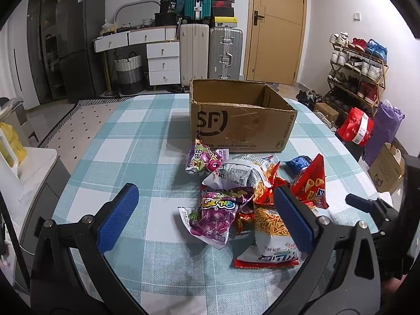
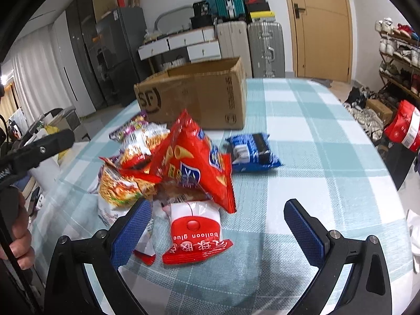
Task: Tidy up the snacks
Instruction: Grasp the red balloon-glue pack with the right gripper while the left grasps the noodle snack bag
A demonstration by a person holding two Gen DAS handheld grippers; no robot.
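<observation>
Hovering: both tongs hang over a heap of snack packets on the checked tablecloth, near side of an open cardboard box.
Left gripper: spread wide, holding nothing; its blue pads frame the purple candy bag and the noodle-stick bag.
Right gripper: equally wide open and empty, with the red-and-white "balloon glue" packet lying between its fingers.
Pile: packets overlap and lean on one another; the red cone-snack bag stands tilted on top, a second purple candy bag lies at the far left edge just beside the box, and a blue packet lies apart on the right.
Box: appears empty from the left view, flaps torn off, mouth up, at the far side of the heap.
Risk, crowding: closing on one bag may likely pinch a neighbour's edge too, dragging two at once or toppling the leaning red bag.
Risk, slip: the glossy, air-puffed film looks slick; a grip on the bulging middle could squirt the bag out or crush the contents, so a seam edge seems safer.
Risk, collision: the tongs work the same heap from near positions and could knock together.
Risk, table edge: a nudged packet might slide off the near side.
</observation>
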